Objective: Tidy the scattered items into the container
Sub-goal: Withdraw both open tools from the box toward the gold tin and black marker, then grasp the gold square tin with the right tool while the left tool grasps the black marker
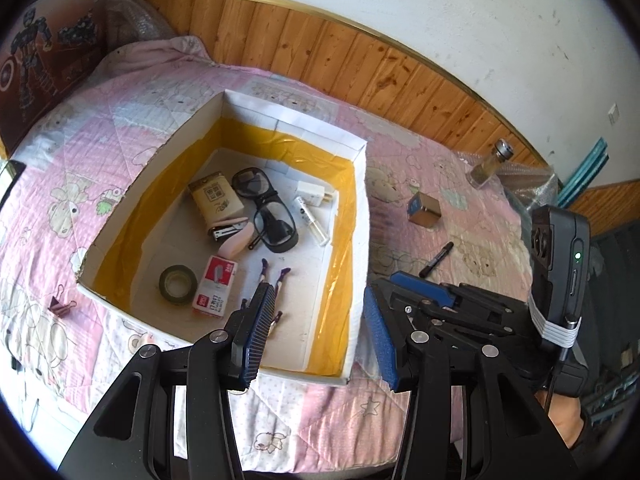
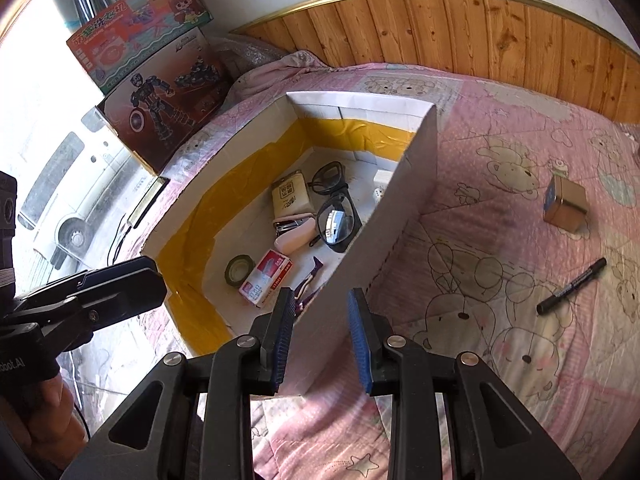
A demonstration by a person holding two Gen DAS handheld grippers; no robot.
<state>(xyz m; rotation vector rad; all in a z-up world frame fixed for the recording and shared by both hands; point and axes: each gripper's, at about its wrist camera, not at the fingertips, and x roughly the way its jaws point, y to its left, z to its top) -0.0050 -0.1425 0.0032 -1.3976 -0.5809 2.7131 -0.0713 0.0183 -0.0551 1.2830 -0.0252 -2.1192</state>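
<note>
While both sets of fingers [image 2: 285,336] hang spread, empty: black marker [image 2: 572,286] right of right fingers, light, stiff, rollable; pinch mid-barrel.

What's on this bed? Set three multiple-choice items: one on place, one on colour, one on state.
1. Where is the marker?
A. On the quilt, right of the box
B. Inside the box
C. Between the right gripper's fingers

2. What colour is the tape lining the box?
A. Green
B. Yellow
C. Blue

3. How is the left gripper?
A. Shut on the marker
B. Shut on the glasses
C. Open, holding nothing

Key:
1 A: the marker lies on the quilt, clear of the box wall.
2 B: yellow bands run along the inner walls.
3 C: its pads stand wide apart with nothing between them.
</note>
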